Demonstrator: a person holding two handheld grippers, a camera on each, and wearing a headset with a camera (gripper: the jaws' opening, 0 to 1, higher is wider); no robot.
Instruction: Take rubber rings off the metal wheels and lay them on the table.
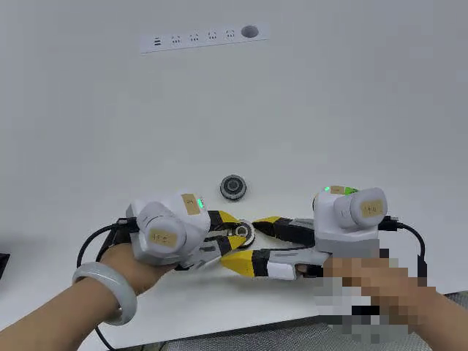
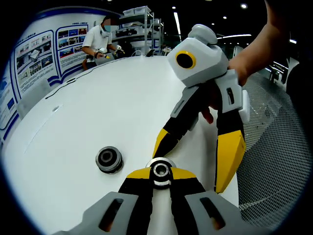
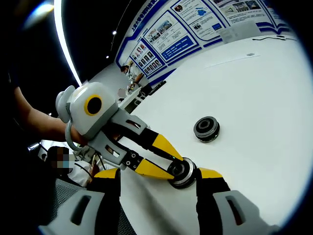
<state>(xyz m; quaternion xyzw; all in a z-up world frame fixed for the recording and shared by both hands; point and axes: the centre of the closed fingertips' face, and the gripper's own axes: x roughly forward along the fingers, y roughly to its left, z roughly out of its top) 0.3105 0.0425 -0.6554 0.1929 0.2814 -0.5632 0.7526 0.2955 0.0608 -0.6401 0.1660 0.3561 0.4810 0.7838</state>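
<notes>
A small metal wheel (image 1: 245,234) with a dark rubber ring around it is held just above the white table (image 1: 307,131) near its front edge. My left gripper (image 1: 235,231) is shut on this wheel (image 2: 160,170), its yellow tips pinching both sides. My right gripper (image 1: 252,242) comes in from the right, open wide. One of its yellow fingers passes just behind the wheel (image 3: 182,172) and the other lies in front of it. A second ringed wheel (image 1: 233,186) lies flat on the table a little farther back, also in the left gripper view (image 2: 109,159) and the right gripper view (image 3: 206,128).
A white power strip (image 1: 205,36) lies at the far side of the table. Black cables trail from both grippers toward the front edge. A person (image 2: 100,39) stands at the table's far end. Grey mesh flooring (image 2: 274,161) lies beyond the table's edge.
</notes>
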